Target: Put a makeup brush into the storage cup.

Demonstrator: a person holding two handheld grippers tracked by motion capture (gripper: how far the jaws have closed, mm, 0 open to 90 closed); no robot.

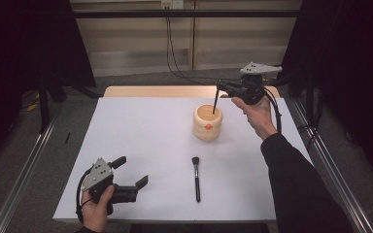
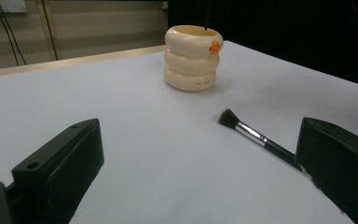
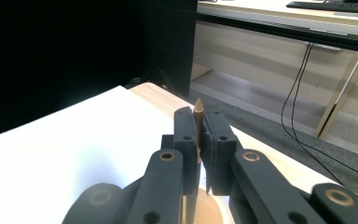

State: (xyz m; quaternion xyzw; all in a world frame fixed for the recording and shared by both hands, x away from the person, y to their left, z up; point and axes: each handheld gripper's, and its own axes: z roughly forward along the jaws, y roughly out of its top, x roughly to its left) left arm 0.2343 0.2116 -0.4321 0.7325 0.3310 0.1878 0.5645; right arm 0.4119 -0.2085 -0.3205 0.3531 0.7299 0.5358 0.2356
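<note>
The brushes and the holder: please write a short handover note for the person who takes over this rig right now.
Right hand-held gripper: shut on a thin brush, held upright, its lower end inside the cream holder at the far middle of the table.
Left hand-held gripper: open, holding nothing, at the near left corner.
Second brush: lies flat on the table in front of the holder, bristles toward it.
Done: first brush is partly in the holder but not released.
Left: release it, then pick up the second brush and put it in the holder.

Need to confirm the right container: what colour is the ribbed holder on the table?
Cream holder with a small orange mark near its rim, clearest in the left gripper view.
</note>
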